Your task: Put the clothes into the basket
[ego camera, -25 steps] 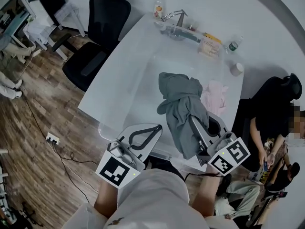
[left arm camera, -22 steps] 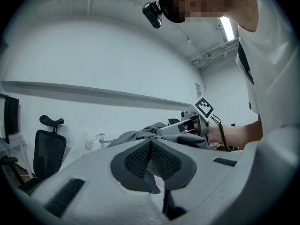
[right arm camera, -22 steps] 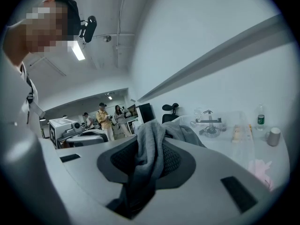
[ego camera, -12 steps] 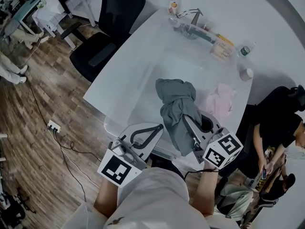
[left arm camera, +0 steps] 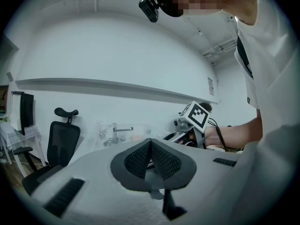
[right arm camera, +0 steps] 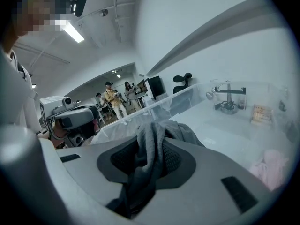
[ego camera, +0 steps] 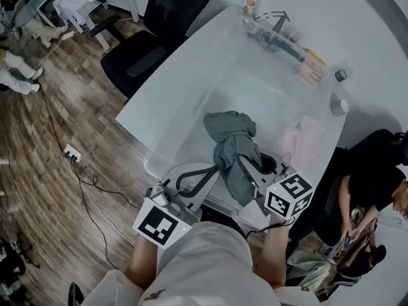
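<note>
A grey garment (ego camera: 231, 146) lies bunched inside a clear plastic bin (ego camera: 191, 116) on the white table, and one end of it rises toward me. My right gripper (ego camera: 247, 166) is shut on that end, and the cloth (right arm camera: 180, 131) runs down between the pads of my right gripper (right arm camera: 150, 153). A pink garment (ego camera: 299, 142) lies in the bin to the right, also seen as the pink garment (right arm camera: 269, 165). At the bin's near edge, left of the grey garment, my left gripper (ego camera: 212, 171) is shut and holds nothing. The pads of my left gripper (left arm camera: 150, 146) meet.
A black office chair (ego camera: 153, 30) stands at the table's far left. Bottles and a metal rack (ego camera: 280, 37) sit at the far end, with a white roll (ego camera: 340, 107) beside them. A seated person (ego camera: 376, 171) is close on the right. A power strip (ego camera: 71, 153) and cable lie on the wood floor.
My right gripper has pulled back toward me with the grey garment, which is now more bunched and drawn out. My left gripper has stayed where it was.
</note>
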